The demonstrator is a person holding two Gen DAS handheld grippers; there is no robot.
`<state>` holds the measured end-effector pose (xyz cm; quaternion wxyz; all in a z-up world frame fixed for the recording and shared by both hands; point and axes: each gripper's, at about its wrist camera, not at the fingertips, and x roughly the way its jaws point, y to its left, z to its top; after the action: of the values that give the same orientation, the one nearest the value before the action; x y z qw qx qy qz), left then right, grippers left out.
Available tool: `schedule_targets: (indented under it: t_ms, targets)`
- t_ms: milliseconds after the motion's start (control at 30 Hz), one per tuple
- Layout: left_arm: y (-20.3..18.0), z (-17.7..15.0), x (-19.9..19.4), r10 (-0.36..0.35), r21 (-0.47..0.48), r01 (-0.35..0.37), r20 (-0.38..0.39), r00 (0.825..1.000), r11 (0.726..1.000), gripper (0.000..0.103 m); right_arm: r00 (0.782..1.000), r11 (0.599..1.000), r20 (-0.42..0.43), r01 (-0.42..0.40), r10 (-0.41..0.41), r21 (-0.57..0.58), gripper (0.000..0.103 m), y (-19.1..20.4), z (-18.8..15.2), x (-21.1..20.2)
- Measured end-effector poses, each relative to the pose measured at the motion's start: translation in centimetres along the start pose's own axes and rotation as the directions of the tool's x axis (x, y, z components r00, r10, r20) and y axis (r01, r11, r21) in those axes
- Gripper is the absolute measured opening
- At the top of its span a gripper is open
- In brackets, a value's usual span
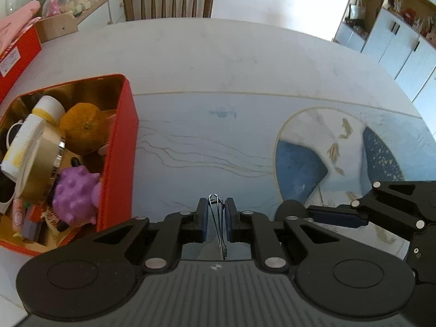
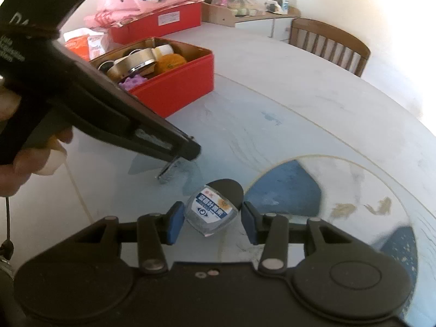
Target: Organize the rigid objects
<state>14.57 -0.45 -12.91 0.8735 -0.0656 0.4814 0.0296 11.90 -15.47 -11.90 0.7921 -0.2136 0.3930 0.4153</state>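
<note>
My left gripper (image 1: 216, 219) is shut on a thin metal nail clipper (image 1: 218, 223), held edge-on between the blue pads just above the table; it shows in the right wrist view (image 2: 166, 173) too. A red tin box (image 1: 120, 147) stands to the left, holding an orange (image 1: 84, 128), a purple spiky toy (image 1: 75, 197), a tape roll (image 1: 38, 160) and other items. My right gripper (image 2: 211, 222) is open around a small glass bottle (image 2: 214, 211) with a black cap that lies on the table between its pads, apart from them.
The round table (image 1: 231, 62) has a blue patterned cover. A larger red box (image 2: 155, 26) with pink cloth, an orange packet (image 2: 79, 45) and a cardboard box sit at its far side. A wooden chair (image 1: 167, 0) stands behind. Cabinets stand at the far right.
</note>
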Motion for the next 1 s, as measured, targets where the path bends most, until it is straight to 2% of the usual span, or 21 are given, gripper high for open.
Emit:
schedule_targets:
  t_ms: [433, 633, 900, 1000]
  targets:
    - [1.7, -0.4, -3.6, -0.022, -0.046, 0.024, 0.051, 0.998, 0.999, 0.008, 0.997, 0.998, 0.066, 0.024, -0.028, 0.060, 0.044, -0.4, 1.3, -4.1]
    - [2.8, -0.5, -5.8, -0.030, -0.058, 0.036, 0.099, 0.995, 0.998, 0.007, 0.995, 0.998, 0.094, 0.025, -0.031, 0.063, 0.044, 0.0, 1.9, -5.2]
    - [2.2, -0.6, -5.1, -0.074, 0.019, 0.073, 0.056, 0.996, 0.997, 0.008, 0.996, 0.996, 0.081, 0.035, -0.041, 0.079, 0.045, 0.3, 1.6, -5.3]
    - [1.7, -0.7, -3.8, -0.089, 0.026, 0.089, 0.024, 0.996, 0.996, 0.018, 0.997, 0.995, 0.069, 0.039, -0.046, 0.096, 0.045, 0.2, 1.0, -5.2]
